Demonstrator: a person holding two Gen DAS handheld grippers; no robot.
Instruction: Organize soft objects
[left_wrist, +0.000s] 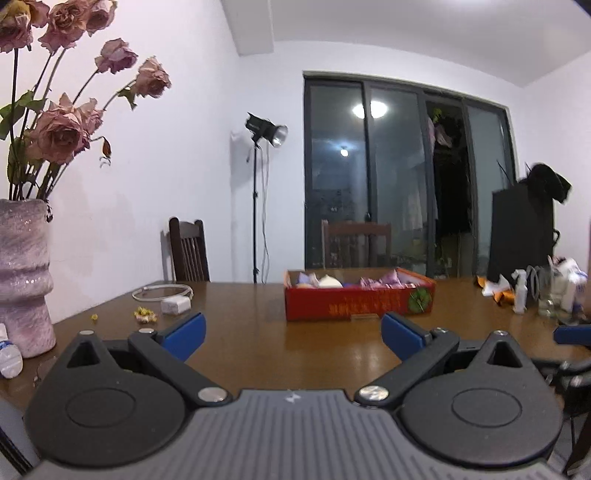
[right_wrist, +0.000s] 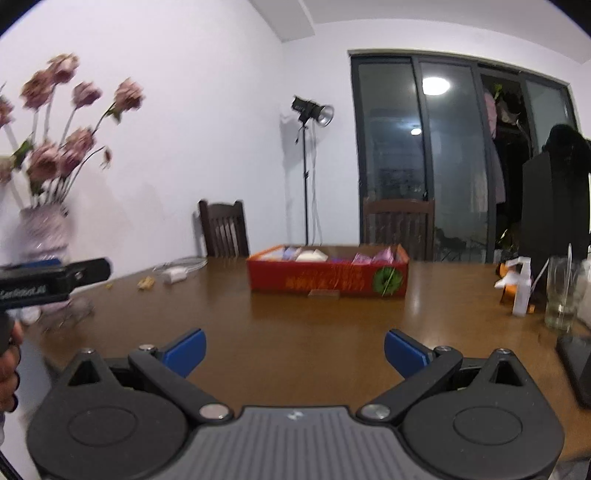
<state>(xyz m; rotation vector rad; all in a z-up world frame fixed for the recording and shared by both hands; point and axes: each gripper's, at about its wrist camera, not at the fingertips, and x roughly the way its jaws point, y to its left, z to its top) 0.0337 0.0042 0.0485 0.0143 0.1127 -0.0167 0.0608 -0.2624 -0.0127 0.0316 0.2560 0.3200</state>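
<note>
A red cardboard box (left_wrist: 358, 304) stands on the far middle of the brown wooden table (left_wrist: 258, 332). It holds several soft pink, purple and white packets (left_wrist: 328, 282). The box also shows in the right wrist view (right_wrist: 327, 278). My left gripper (left_wrist: 293, 338) is open and empty, low over the table, short of the box. My right gripper (right_wrist: 293, 350) is open and empty, also short of the box. The left gripper's body (right_wrist: 51, 282) shows at the left edge of the right wrist view.
A purple vase of dried roses (left_wrist: 22, 273) stands at the left. A white charger with cable (left_wrist: 173, 304) lies behind it. A spray bottle (right_wrist: 521, 286), a glass (right_wrist: 563, 291), wrappers and a black bag (right_wrist: 554, 206) crowd the right. Chairs (right_wrist: 223, 229) stand beyond.
</note>
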